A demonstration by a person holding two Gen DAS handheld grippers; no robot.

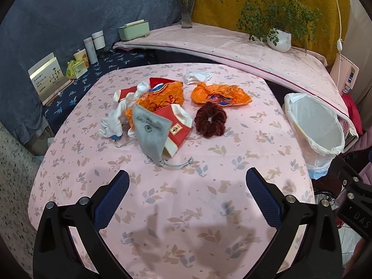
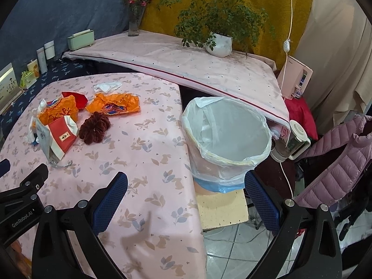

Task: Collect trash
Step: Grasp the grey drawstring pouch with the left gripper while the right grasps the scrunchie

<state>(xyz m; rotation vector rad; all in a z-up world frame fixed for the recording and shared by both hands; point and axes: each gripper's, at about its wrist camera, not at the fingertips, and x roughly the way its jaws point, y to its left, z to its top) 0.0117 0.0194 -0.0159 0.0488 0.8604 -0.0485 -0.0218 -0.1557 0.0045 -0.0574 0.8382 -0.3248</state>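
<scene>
Left wrist view: my left gripper (image 1: 187, 181) hovers over the near part of the table (image 1: 176, 220), jaws wide apart and empty. Landmark is the scrunchie (image 1: 210, 122), dark red, lying near the table's middle. Just left of it, a red carton (image 1: 179, 127) lies partly under a grey pouch (image 1: 152, 130), whose drawstring trails toward me. Left of the pouch lies a crumpled white tissue (image 1: 116, 118). Behind the carton sits an orange wrapper (image 1: 162, 97); a second orange wrapper (image 1: 220, 95) lies just behind the scrunchie, and another white tissue (image 1: 197, 77) lies farther back still. Well right of the scrunchie, off the table edge, stands the bin (image 1: 318, 127), lined with a white bag.

Right wrist view: my right gripper (image 2: 186, 182) is likewise spread wide and holds nothing, hovering at the table's edge, near the bin (image 2: 229, 139). The scrunchie (image 2: 94, 127) lies on the table, left of the bin, with the trash beyond it.
</scene>
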